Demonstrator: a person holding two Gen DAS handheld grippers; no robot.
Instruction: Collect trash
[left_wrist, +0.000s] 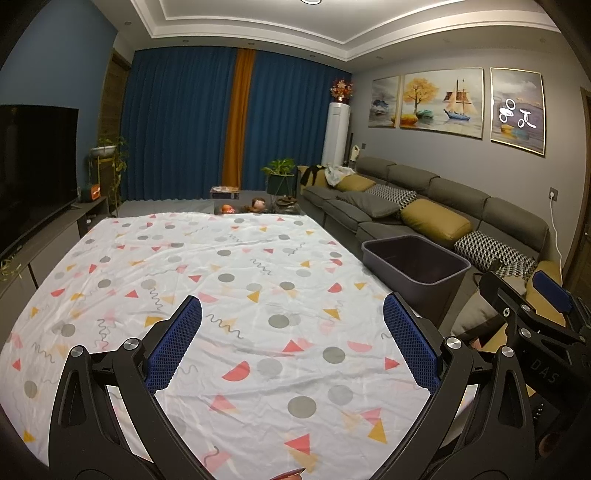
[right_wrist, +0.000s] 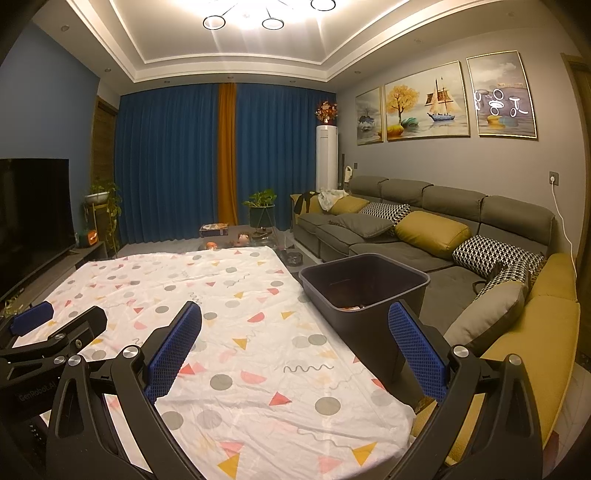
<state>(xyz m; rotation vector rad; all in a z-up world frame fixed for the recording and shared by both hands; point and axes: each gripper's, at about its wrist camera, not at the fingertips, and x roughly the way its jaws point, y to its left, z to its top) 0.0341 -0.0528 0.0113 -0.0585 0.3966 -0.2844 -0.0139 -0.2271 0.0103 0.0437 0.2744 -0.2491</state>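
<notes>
Both tools, left (left_wrist: 291, 343) and right (right_wrist: 295, 347), gape empty; bin (right_wrist: 364, 291) just beyond right.

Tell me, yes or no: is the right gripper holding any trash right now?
No. The right gripper stands wide open with nothing between its blue pads, only the patterned cloth and the dark bin beyond.
</notes>
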